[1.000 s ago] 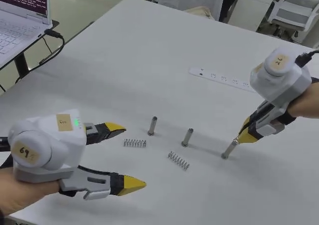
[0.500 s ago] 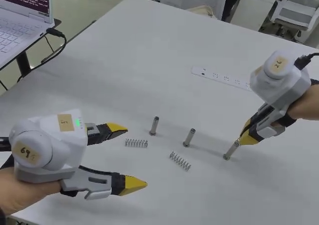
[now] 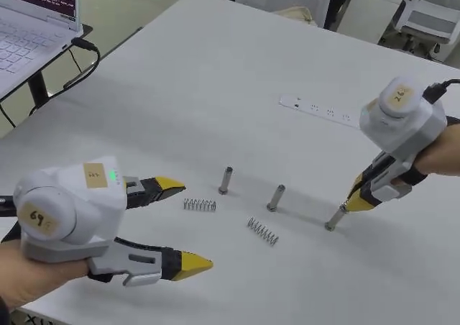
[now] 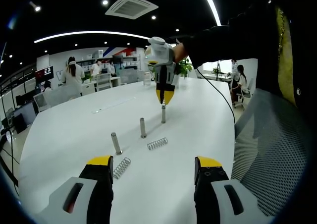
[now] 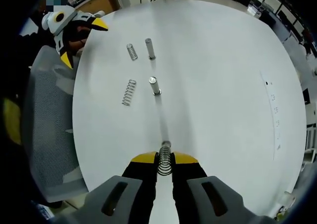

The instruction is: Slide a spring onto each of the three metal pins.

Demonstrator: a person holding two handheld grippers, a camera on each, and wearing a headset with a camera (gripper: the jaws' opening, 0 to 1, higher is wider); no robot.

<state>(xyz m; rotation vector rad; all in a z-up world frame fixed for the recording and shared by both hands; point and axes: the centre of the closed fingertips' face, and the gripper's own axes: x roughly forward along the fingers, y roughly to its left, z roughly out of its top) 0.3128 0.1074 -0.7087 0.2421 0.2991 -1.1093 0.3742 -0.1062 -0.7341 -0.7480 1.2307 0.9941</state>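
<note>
Three short metal pins stand upright in a row on the white table: one on the left (image 3: 226, 180), one in the middle (image 3: 275, 197) and one on the right (image 3: 334, 218). Two loose springs lie flat, one (image 3: 199, 205) near the left pin and another (image 3: 261, 231) in front of the middle pin. My right gripper (image 3: 357, 203) is shut on a third spring (image 5: 164, 163), held right at the top of the right pin (image 5: 165, 145). My left gripper (image 3: 185, 227) hovers open and empty at the near left, with the nearest spring (image 4: 121, 167) just beyond its jaws.
A white power strip (image 3: 320, 111) lies on the table behind the pins. A laptop (image 3: 29, 16) with a black cable (image 3: 83, 48) sits on a side stand at the far left. Chairs and people are beyond the table's far edge.
</note>
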